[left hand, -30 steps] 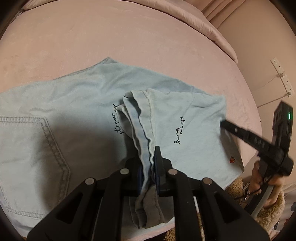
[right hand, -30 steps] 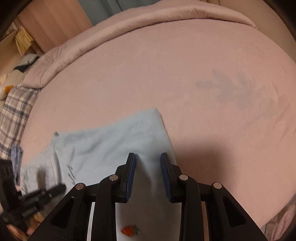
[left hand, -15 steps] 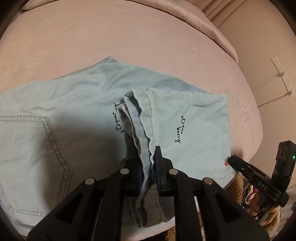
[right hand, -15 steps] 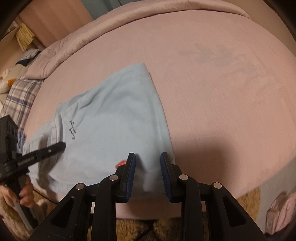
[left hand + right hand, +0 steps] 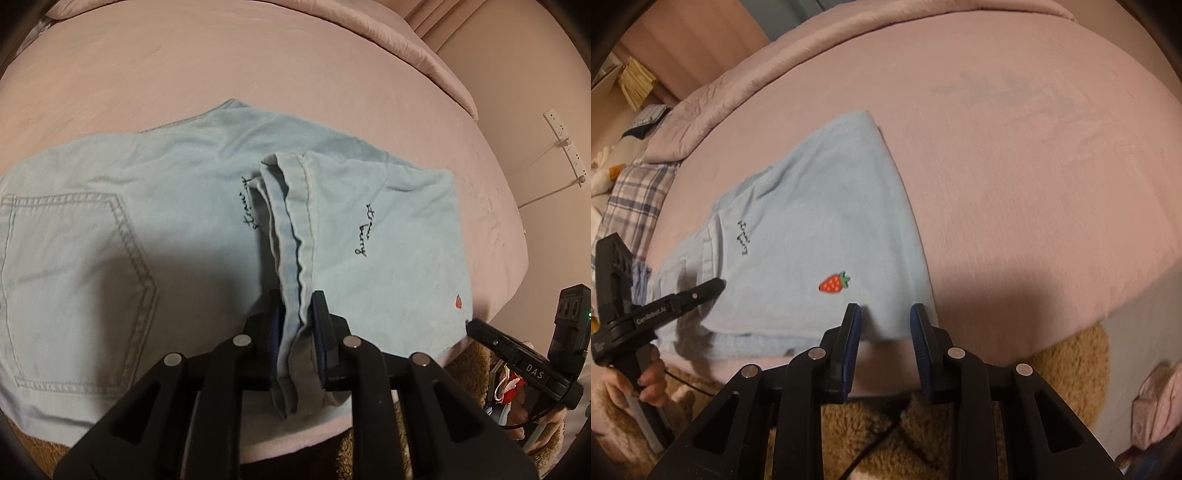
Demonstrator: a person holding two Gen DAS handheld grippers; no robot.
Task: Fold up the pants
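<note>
Light-blue pants [image 5: 177, 206] lie folded on a pink bed [image 5: 258, 62], near its edge. The left tool [image 5: 298, 325] has the bunched hem [image 5: 291, 236] between its jaws, which are opening. The right tool [image 5: 885, 332] hovers spread over the pants' near corner, gripping nothing.

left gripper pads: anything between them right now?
Yes. In the left wrist view the bunched hem of the pants runs between the left gripper pads, whose jaws are opening.
</note>
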